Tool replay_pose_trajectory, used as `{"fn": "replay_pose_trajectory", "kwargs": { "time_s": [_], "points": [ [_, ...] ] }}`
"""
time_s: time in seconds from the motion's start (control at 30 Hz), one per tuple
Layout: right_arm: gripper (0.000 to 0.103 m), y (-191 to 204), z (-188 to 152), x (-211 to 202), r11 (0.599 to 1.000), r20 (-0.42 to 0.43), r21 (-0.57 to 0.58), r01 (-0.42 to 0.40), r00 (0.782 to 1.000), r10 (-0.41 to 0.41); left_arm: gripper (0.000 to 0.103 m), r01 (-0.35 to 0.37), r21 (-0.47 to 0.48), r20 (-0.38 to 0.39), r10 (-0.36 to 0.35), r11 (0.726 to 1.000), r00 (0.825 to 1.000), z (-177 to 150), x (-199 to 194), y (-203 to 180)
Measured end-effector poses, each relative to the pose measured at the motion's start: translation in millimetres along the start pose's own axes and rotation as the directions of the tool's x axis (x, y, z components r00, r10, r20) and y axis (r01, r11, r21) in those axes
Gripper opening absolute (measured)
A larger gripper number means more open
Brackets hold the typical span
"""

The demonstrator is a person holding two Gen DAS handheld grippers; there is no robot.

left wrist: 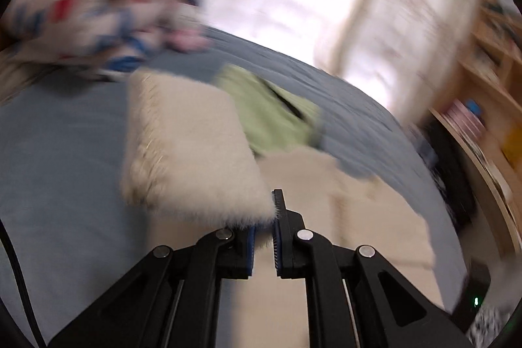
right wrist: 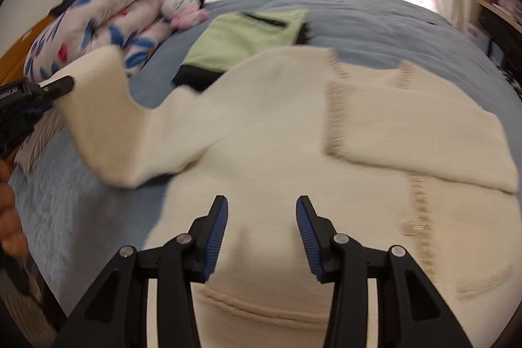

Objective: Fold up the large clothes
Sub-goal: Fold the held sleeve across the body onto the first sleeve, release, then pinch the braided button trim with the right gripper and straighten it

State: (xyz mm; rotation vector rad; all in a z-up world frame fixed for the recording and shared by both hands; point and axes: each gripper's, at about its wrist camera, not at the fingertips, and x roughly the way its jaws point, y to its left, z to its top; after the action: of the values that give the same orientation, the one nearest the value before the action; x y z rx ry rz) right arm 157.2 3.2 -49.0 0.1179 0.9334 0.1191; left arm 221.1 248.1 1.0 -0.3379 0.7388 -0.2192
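On the blue bedspread (right wrist: 375, 18), the cream cardigan (right wrist: 277, 152) lies spread front-up, with one sleeve already folded across its chest and the other sleeve (right wrist: 107, 106) lifted clear of the bedspread toward the floral duvet (right wrist: 107, 22). The left gripper (left wrist: 264, 217) is clamped on the cuff end of that raised sleeve, its jaws narrowed to almost nothing over the fuzzy fabric. The right gripper (right wrist: 261, 234) hovers over the cardigan's lower body with jaws partly apart and nothing between them; no contact with the cloth can be confirmed. A folded green garment (right wrist: 248, 38) rests beyond the cardigan, just beside its collar edge. Risk assessment: the left grip appears to take only the cuff's edge, so a fast swing across the body may pull the knit free and drop the sleeve short. With the body unpinned, sleeve tension may also drag the cardigan sideways, disturb the folded sleeve, or push it onto the green garment.
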Motion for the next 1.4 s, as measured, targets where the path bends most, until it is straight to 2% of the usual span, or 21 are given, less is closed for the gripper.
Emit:
{"fn": "replay_pose_trajectory", "kwargs": {
  "time_s": [0.07, 0.13, 0.17, 0.23, 0.37, 0.4, 0.5, 0.57, 0.63, 0.7, 0.83, 1.03, 1.2, 1.23, 1.27, 1.3, 1.4],
  "points": [
    [0.044, -25.4, -1.2, -9.6, 0.999, 0.014, 0.032, 0.032, 0.999, -0.032, 0.007, 0.044, 0.046, -0.083, -0.040, 0.998, 0.996, -16.5, 29.3, -38.7],
    [0.044, -49.5, -4.1, -14.6, 0.996, 0.010, 0.067, 0.058, 0.998, -0.059, 0.013, 0.071, 0.065, -0.178, -0.059, 0.995, 0.982, -33.8, 56.7, -62.0],
    [0.044, -57.6, -5.1, -15.3, 0.995, 0.005, 0.080, 0.068, 0.998, -0.068, 0.018, 0.086, 0.067, -0.254, -0.066, 0.994, 0.965, -49.2, 77.6, -74.0],
    [0.044, -79.5, -10.3, -17.2, 0.990, -0.011, 0.113, 0.088, 0.996, -0.087, 0.022, 0.103, 0.053, -0.338, -0.079, 0.993, 0.938, -70.6, 99.8, -84.0],
    [0.044, -110.9, -20.7, -17.3, 0.982, -0.033, 0.163, 0.095, 0.995, -0.091, 0.036, 0.079, 0.040, -0.415, -0.056, 0.996, 0.908, -96.0, 110.8, -86.6],
    [0.044, -114.5, -22.4, -16.9, 0.981, -0.036, 0.171, 0.092, 0.996, -0.087, 0.038, 0.079, 0.034, -0.420, -0.058, 0.996, 0.906, -98.2, 107.7, -87.2],
    [0.044, -122.3, -25.5, -12.7, 0.977, -0.046, 0.208, 0.041, 0.998, -0.032, 0.039, 0.060, 0.060, -0.384, -0.033, 0.996, 0.923, -97.3, 89.7, -85.7],
    [0.046, -120.7, -25.3, -9.5, 0.976, -0.051, 0.219, -0.004, 0.999, 0.016, 0.043, 0.037, 0.090, -0.343, -0.004, 0.995, 0.939, -105.4, 64.6, -83.8],
    [0.047, -114.5, -21.2, -3.0, 0.976, -0.054, 0.213, -0.052, 0.996, 0.064, 0.054, 0.003, 0.101, -0.305, 0.028, 0.995, 0.952, -103.5, 52.5, -76.1],
    [0.048, -106.7, -17.5, 4.2, 0.977, -0.067, 0.199, -0.081, 0.993, 0.096, 0.055, -0.038, 0.101, -0.280, 0.065, 0.994, 0.958, -101.3, 44.3, -65.2],
    [0.048, -91.1, 0.6, 29.5, 0.971, -0.103, 0.188, -0.146, 0.980, 0.168, 0.055, -0.087, 0.074, -0.270, 0.104, 0.993, 0.957, -102.4, 32.3, -40.8],
    [0.049, -79.6, 27.5, 84.0, 0.976, -0.172, 0.189, -0.110, 0.975, 0.144, 0.055, -0.132, 0.046, -0.266, 0.140, 0.990, 0.954, -107.9, 28.6, -16.5],
    [0.048, -66.5, 31.0, 115.6, 0.972, -0.217, 0.203, -0.121, 0.962, 0.166, 0.055, -0.148, 0.020, -0.262, 0.148, 0.989, 0.954, -105.3, 34.4, -7.0],
    [0.044, -58.7, 31.0, 116.7, 0.975, -0.227, 0.180, -0.132, 0.959, 0.172, 0.055, -0.152, 0.016, -0.262, 0.151, 0.988, 0.953, -105.0, 35.4, -5.7],
    [0.024, -53.3, 32.0, 115.1, 0.978, -0.228, 0.157, -0.136, 0.959, 0.170, 0.055, -0.153, 0.012, -0.263, 0.150, 0.988, 0.953, -104.8, 36.0, -4.0],
    [0.015, -45.8, 33.9, 110.7, 0.980, -0.226, 0.123, -0.155, 0.957, 0.180, 0.055, -0.152, 0.009, -0.263, 0.149, 0.988, 0.953, -104.7, 35.9, -2.6],
    [0.015, -37.7, 49.4, 78.7, 0.982, -0.140, 0.050, -0.183, 0.972, 0.188, 0.055, -0.150, 0.004, -0.256, 0.146, 0.989, 0.956, -104.4, 35.5, -1.1]
  ]
}}
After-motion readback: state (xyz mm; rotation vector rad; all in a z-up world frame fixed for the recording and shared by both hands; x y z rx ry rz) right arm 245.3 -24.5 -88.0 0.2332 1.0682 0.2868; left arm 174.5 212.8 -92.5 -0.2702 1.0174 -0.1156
